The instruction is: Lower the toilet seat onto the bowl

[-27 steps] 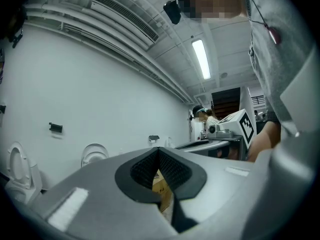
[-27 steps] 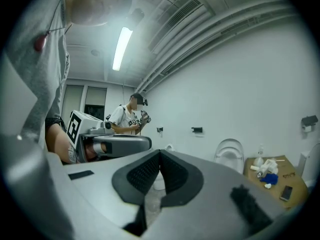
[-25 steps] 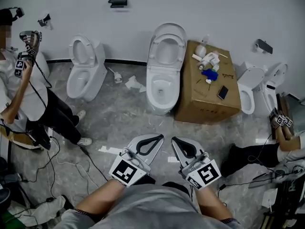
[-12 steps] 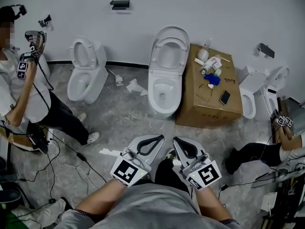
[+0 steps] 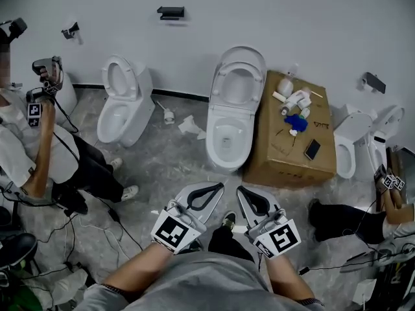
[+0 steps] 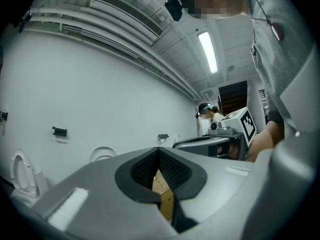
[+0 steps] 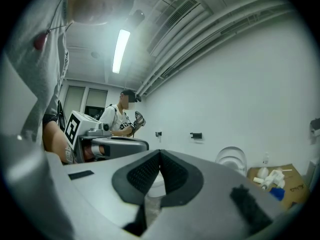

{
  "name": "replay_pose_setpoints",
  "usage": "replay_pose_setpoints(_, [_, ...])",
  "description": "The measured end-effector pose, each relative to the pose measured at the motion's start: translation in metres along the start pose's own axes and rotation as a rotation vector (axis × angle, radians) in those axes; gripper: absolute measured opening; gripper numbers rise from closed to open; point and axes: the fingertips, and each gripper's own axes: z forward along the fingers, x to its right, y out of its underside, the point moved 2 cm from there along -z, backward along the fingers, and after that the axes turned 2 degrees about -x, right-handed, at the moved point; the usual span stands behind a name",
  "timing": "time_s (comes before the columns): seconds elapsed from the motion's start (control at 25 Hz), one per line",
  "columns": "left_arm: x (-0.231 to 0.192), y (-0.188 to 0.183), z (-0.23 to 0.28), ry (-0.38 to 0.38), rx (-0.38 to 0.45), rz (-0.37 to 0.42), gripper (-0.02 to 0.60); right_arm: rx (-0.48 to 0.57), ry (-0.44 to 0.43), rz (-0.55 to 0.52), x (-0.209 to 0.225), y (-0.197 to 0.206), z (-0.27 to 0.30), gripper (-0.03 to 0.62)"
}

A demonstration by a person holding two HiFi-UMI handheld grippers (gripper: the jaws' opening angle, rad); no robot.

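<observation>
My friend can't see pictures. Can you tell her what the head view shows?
The left gripper and right gripper, both shut and empty, point at a toilet with its seat up. A box stands right of it, another toilet left, a person far left.

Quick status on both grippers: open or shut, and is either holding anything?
Left gripper: shut, holding nothing.
Right gripper: shut, holding nothing.

place: test lab | evidence: several white ceramic toilets (image 5: 228,131) are standing along a bare white wall (image 5: 311,24) | a brown cardboard box (image 5: 285,151) is sitting between two
</observation>
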Motion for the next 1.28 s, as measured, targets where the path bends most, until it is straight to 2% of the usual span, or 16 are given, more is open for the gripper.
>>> replay_pose_setpoints(0.12, [-0.010,0.001,0.022,-0.002,-0.004,0.016,0.006,0.001,-0.011,0.001,0.024,-0.002,0.007,0.008])
replay_pose_setpoints(0.36, [-0.031,-0.003,0.070,-0.026,-0.018,-0.035,0.006,-0.003,-0.028,0.008,0.075,-0.002,0.022,0.008])
replay_pose_setpoints(0.68, [-0.047,-0.006,0.124,-0.059,-0.028,-0.036,0.006,-0.011,-0.056,0.005,0.133,-0.003,0.028,0.008])
replay_pose_setpoints(0.8, [-0.054,-0.005,0.144,-0.080,-0.019,-0.012,0.006,-0.010,-0.073,0.009,0.155,0.000,0.029,0.008])
replay_pose_setpoints(1.28, [-0.060,-0.006,0.183,-0.133,-0.044,-0.040,0.008,-0.001,-0.107,0.021,0.201,0.005,0.029,0.009])
